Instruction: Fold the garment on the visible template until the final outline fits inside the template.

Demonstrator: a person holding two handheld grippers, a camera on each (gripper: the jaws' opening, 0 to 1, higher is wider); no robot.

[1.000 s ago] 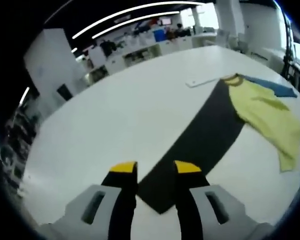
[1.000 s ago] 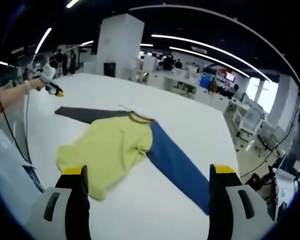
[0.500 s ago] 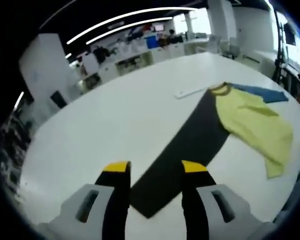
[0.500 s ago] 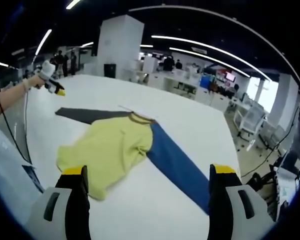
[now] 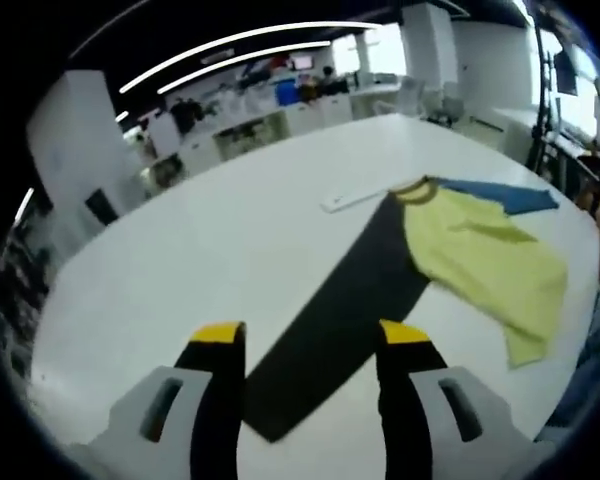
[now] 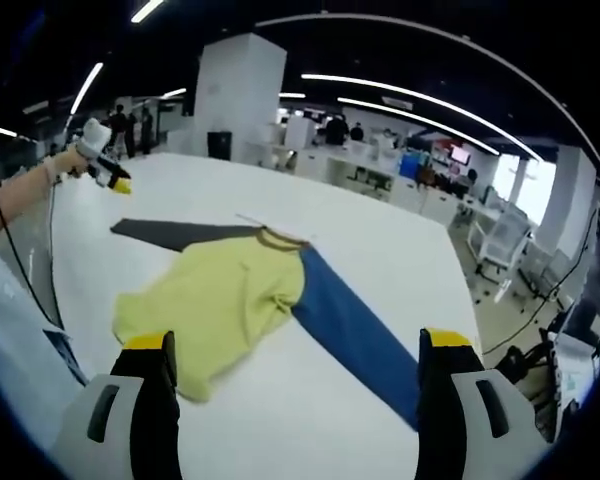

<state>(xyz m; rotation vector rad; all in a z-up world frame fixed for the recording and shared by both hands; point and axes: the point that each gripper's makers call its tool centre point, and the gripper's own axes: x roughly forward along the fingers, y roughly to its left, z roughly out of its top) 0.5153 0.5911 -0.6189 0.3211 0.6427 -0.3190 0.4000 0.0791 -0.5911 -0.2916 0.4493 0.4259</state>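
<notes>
Left gripper point(image 5: 305, 335): its 2 jaws stand apart and grasp nothing; in the left gripper view they hang above the end of the dark sleeve, near one edge of the table. In the right gripper view it is at the far left, held in a person's hand point(image 6: 68, 163), above the table edge.
Garment point(image 6: 225, 300): it lies flat on the white table point(image 6: 370, 250), away from the edges. The yellow body is in the middle, partly crumpled, with a brown collar.
Dark sleeve point(image 5: 340, 300): it stretches from the collar toward the left gripper.
Blue sleeve point(image 6: 355, 335): it stretches from the collar toward the right gripper.
Right gripper point(image 6: 298, 340): its 2 jaws are wide apart and empty, above the table, with the garment lying between and beyond them.
White strip point(image 5: 352, 194): a thin flat piece, on the table just beside the collar.
</notes>
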